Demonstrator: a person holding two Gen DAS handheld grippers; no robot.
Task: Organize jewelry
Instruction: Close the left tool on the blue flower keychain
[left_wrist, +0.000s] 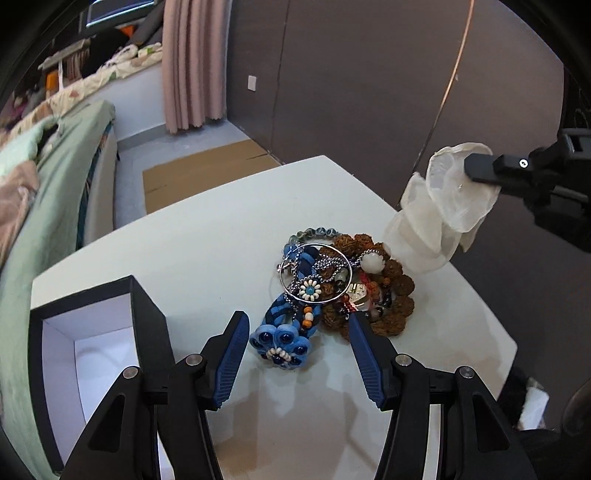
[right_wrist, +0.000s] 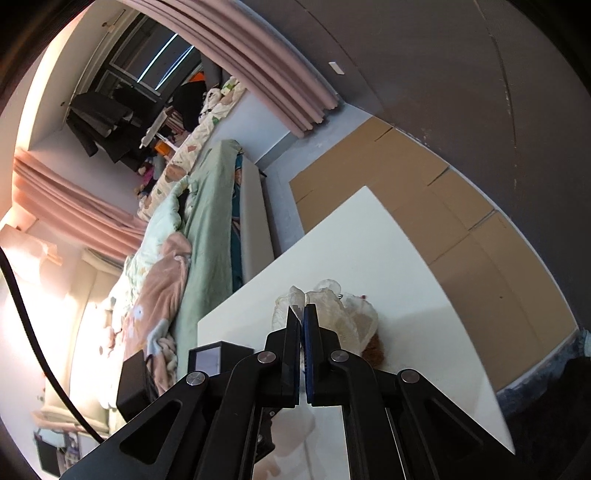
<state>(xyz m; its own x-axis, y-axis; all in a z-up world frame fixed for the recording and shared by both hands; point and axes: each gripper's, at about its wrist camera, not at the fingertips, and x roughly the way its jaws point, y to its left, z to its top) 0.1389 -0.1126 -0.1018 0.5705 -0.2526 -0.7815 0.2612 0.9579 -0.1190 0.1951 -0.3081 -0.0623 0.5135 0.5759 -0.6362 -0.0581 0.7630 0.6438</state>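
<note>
Jewelry (left_wrist: 332, 284) lies in a tangled heap near the middle of the white bench (left_wrist: 207, 236), seen from the left wrist view. Nearest the camera, the left hand-held gripper (left_wrist: 297, 325) hangs over the bench with its blue-padded fingers (left_wrist: 231, 354) apart; nothing is pinched between them, though the blue knotted ornament (left_wrist: 280, 343) at the near end of the heap sits in the gap below them. To the left of that gripper stands an open black box (left_wrist: 147, 317) with a white lining, at the bench's near left corner. Further in, the heap shows a thin silver bangle (left_wrist: 317, 273), a beaded metal chain, a small flower of white beads with a blue centre (left_wrist: 309, 291), and a string of rough brown beads (left_wrist: 399, 291) on its right side, with a row of grey-green glassy beads at its far edge. Beyond and to the right, the right hand-held gripper (left_wrist: 471, 168) is clamped on a sheer white pouch (left_wrist: 443, 206), which hangs from it above the bench's far right edge, just beside the brown beads. In the right wrist view those fingers (right_wrist: 293, 332) are pressed together with the pouch fabric bunched around their tips. Past the bench lie flattened cardboard (left_wrist: 207, 166) on the floor, a bed with green covers (left_wrist: 55, 177) and a pink curtain (left_wrist: 192, 62).
</note>
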